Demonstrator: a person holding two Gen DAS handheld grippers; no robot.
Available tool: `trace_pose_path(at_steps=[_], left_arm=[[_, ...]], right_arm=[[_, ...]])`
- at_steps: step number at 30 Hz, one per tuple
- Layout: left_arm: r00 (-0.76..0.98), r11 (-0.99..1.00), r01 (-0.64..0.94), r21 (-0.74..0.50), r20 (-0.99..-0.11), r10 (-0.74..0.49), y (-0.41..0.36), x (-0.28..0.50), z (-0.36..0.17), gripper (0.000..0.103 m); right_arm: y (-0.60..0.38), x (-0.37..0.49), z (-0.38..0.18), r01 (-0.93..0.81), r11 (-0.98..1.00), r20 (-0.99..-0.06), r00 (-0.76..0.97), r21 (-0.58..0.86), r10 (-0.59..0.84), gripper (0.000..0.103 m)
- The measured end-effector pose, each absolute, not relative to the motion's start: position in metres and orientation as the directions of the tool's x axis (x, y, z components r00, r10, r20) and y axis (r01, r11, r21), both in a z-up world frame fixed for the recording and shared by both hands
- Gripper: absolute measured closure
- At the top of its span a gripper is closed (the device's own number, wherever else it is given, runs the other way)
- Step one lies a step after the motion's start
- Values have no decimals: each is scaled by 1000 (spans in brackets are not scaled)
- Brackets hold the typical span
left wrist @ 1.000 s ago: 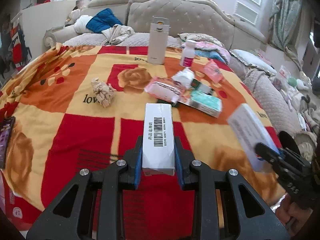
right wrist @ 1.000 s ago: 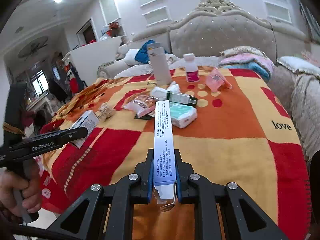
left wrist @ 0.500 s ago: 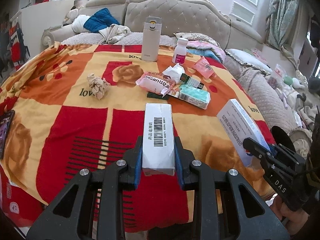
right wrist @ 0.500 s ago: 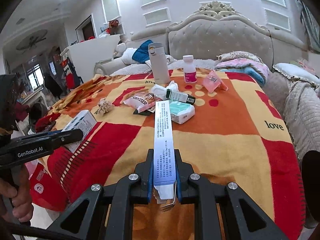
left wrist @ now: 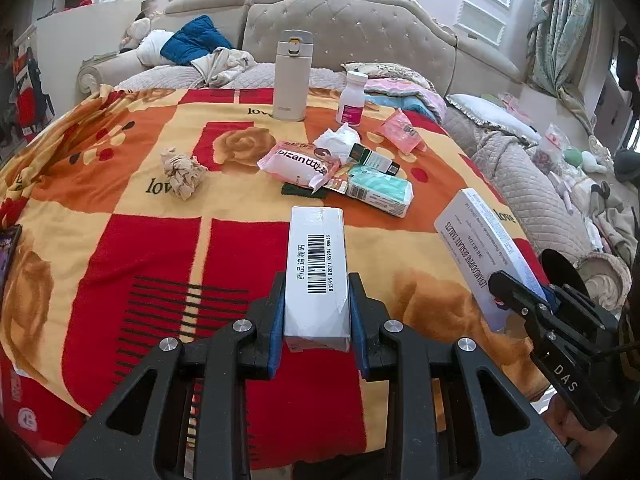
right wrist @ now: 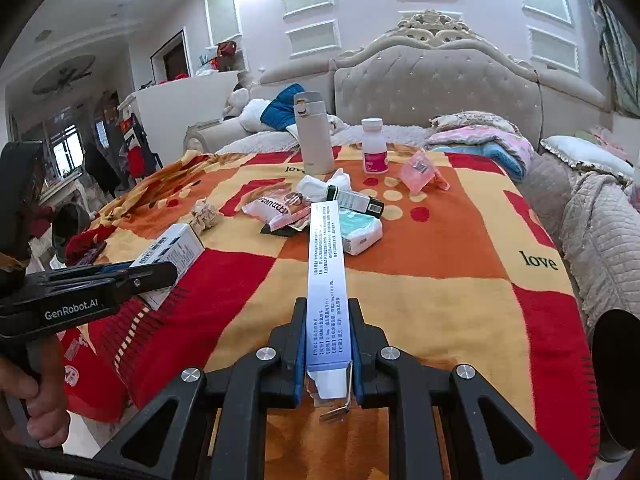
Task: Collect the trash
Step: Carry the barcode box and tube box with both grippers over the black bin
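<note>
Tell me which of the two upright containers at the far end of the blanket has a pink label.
The small white bottle, right of the taller beige flask, which has no label.

A blanket (left wrist: 120, 240) in red, orange and yellow squares is covering the bed (left wrist: 348, 32). On it a tall beige flask (left wrist: 290, 76) and a white pill bottle (left wrist: 352, 98) are standing upright. A crumpled tissue (left wrist: 182, 172), a pink snack packet (left wrist: 300, 164), a white tissue (left wrist: 338, 142), a small dark box (left wrist: 374, 158), a teal box (left wrist: 380, 194) and a pink sachet (left wrist: 400, 130) are lying nearby.
</note>
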State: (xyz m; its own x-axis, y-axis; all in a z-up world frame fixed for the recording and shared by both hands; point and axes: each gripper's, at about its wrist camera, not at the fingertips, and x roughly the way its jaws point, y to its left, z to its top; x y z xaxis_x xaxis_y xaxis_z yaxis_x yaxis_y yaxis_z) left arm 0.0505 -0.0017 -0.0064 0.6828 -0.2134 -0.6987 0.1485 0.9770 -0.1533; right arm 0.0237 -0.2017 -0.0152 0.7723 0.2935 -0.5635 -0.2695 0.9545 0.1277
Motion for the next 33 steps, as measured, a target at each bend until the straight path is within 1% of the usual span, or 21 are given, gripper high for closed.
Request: trace_pose_path(at_steps=[15, 22, 26, 33], left_arm=[[683, 976, 168, -135, -699, -215, -25, 49, -1, 77], [681, 966, 218, -142, -686, -255, -55, 44, 9, 77], [670, 950, 270, -159, -677, -303, -75, 44, 15, 77], [641, 925, 346, -157, -680, -355, -119, 46, 17, 77]], right_arm=[[-223, 14, -8, -243, 959, -532, 798, 145, 283, 87], [-248, 4, 0, -209, 964, -500, 824, 165, 264, 87], [-268, -4, 3, -160, 971, -487, 843, 180, 229, 87], [-312, -17, 9, -9, 984, -475, 875, 176, 93, 87]])
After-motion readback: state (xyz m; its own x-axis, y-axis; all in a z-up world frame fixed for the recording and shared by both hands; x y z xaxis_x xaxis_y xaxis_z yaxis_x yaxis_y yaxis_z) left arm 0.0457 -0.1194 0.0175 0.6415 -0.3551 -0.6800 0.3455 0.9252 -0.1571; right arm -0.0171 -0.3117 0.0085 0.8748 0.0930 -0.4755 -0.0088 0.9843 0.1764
